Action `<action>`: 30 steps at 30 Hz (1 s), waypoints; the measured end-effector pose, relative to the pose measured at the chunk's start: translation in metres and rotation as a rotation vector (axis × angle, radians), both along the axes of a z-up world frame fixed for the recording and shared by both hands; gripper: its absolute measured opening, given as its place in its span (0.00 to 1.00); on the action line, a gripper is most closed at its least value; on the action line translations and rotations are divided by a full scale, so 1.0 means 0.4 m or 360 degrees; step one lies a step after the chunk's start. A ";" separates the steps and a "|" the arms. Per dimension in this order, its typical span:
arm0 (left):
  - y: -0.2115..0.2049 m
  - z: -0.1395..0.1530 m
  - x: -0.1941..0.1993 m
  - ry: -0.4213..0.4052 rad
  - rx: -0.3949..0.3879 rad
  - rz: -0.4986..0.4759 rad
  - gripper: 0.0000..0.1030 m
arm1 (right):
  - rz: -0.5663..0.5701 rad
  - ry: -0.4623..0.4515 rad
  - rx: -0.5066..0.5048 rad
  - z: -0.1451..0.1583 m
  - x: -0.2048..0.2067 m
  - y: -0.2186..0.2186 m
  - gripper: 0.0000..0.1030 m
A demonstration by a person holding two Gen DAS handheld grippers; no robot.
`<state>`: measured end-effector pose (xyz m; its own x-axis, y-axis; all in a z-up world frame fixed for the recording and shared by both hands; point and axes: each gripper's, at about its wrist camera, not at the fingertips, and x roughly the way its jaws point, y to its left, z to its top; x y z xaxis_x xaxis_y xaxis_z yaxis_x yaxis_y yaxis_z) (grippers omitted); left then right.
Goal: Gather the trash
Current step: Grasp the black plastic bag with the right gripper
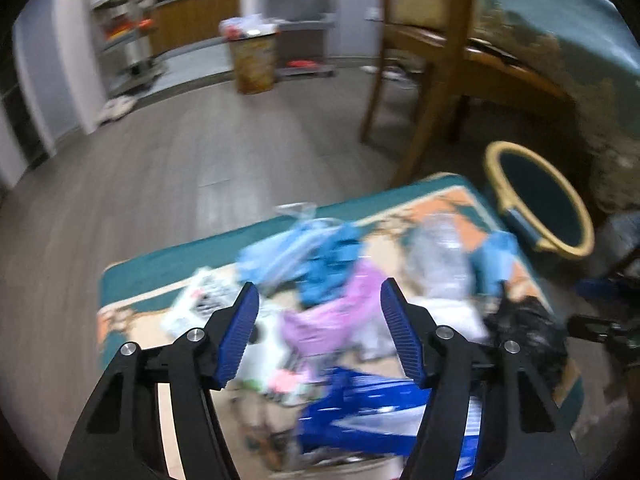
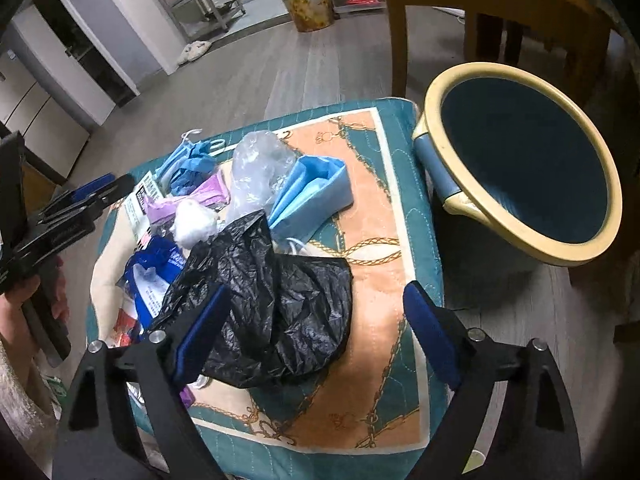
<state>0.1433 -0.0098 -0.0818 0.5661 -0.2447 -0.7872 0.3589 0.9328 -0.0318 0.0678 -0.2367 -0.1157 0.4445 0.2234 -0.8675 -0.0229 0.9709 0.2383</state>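
A heap of trash lies on a counter [image 2: 404, 184] covered with a teal and orange quilted cloth with a chain pattern. Nearest the right gripper [image 2: 316, 320] is a crumpled black plastic bag [image 2: 276, 300]; the gripper's blue-padded fingers [image 2: 430, 336] stand wide apart, the left one just over the bag's edge, with nothing clamped between them. Behind the bag lie a light blue folded sheet [image 2: 316, 192], a clear plastic wrapper [image 2: 260, 160], a white wad [image 2: 192, 224], purple packaging [image 2: 208, 196] and a blue printed pouch [image 2: 154, 276]. The left gripper [image 1: 320, 320] hovers over the purple and blue pieces (its view is badly blurred), fingers apart and gripping nothing. A cream-rimmed bin [image 2: 520, 240] with a dark blue inside stands on the floor just beside the counter's right edge, tilted toward it. A wooden chair [image 2: 480, 12] stands behind.
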 end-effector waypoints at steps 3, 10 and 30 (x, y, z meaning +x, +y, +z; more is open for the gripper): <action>-0.052 -0.016 -0.014 0.0017 0.0005 -0.0115 0.60 | 0.0024 0.0026 0.0003 -0.013 -0.005 0.006 0.80; -0.143 -0.064 -0.034 0.0094 0.0078 -0.0280 0.52 | 0.0027 0.0118 0.0041 -0.058 -0.005 0.004 0.79; -0.131 0.006 -0.076 0.0074 0.0050 -0.0356 0.04 | 0.0297 -0.0074 0.0154 0.078 -0.033 0.021 0.03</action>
